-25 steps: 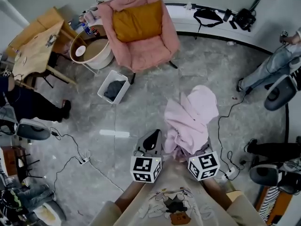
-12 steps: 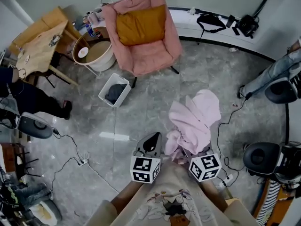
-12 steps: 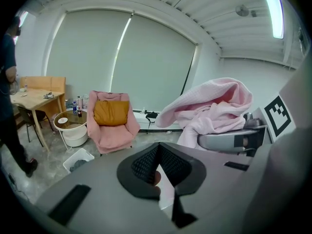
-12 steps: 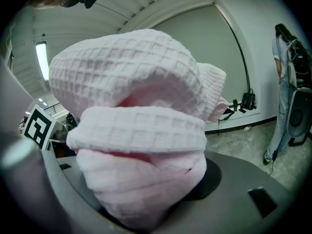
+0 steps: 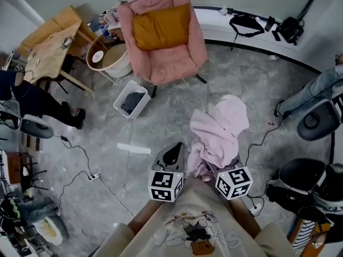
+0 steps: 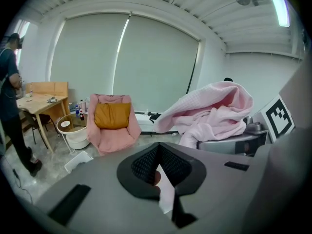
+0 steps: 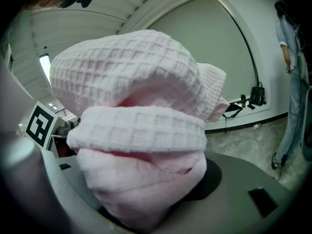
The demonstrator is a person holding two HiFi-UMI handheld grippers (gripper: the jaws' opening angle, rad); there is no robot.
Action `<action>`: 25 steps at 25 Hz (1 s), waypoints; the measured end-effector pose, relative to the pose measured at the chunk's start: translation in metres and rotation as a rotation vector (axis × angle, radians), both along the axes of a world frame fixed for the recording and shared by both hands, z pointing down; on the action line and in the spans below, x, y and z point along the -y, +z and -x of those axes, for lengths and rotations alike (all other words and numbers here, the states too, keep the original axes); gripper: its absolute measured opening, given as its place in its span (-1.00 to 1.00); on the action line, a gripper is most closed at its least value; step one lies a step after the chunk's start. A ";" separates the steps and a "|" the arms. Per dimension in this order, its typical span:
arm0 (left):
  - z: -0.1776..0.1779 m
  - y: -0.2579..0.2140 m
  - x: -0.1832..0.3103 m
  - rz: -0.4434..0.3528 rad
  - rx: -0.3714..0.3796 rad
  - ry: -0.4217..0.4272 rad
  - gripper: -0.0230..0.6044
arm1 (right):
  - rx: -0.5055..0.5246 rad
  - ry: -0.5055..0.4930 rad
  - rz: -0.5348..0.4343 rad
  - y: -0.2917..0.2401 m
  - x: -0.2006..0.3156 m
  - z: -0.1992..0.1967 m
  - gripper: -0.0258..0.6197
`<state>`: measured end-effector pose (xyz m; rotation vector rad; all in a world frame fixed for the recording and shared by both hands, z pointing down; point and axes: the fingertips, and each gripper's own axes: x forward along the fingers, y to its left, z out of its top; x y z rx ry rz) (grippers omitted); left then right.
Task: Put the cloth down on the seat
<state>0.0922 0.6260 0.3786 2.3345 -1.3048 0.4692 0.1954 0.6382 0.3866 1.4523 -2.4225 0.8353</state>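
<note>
Your right tongs (image 5: 221, 171) are clamped on the pink cloth (image 5: 220, 133), which is bunched thick between the jaws and spills forward and upward over them. In the right gripper view the waffle fabric (image 7: 141, 130) fills nearly everything, so that camera will probably be of little help in aiming. Gathering the cloth in a wad like this keeps it off the floor (image 5: 161, 127) while you carry it.

Your left tongs (image 5: 172, 157) are closed tip to tip with nothing between them. They sit just beside the bundle without touching it, free to help spread the fabric later.

The cloth hangs over open floor, well apart from the pink armchair (image 5: 161, 42). Its seat (image 5: 169, 63) lies bare in front of the mustard cushion (image 5: 161, 25), so the drop probably belongs there. The carry looks only partly done, and you need to close in on the chair before releasing.
</note>
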 end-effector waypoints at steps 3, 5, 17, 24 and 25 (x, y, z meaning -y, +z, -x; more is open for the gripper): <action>-0.006 0.010 0.001 0.023 0.017 -0.008 -0.91 | 0.017 0.009 0.028 0.012 -0.001 -0.009 0.04; -0.010 0.012 0.009 0.040 0.023 -0.009 -0.91 | 0.026 0.012 0.043 0.014 0.004 -0.011 0.05; -0.029 0.045 0.094 0.122 -0.033 0.005 -0.91 | -0.018 0.007 0.115 0.039 0.078 -0.018 0.05; -0.005 0.041 0.183 0.140 -0.074 0.002 -0.91 | -0.019 0.019 0.122 0.034 0.168 0.002 0.05; 0.000 0.040 0.195 0.140 -0.078 0.005 -0.91 | -0.021 0.019 0.124 0.033 0.181 0.007 0.05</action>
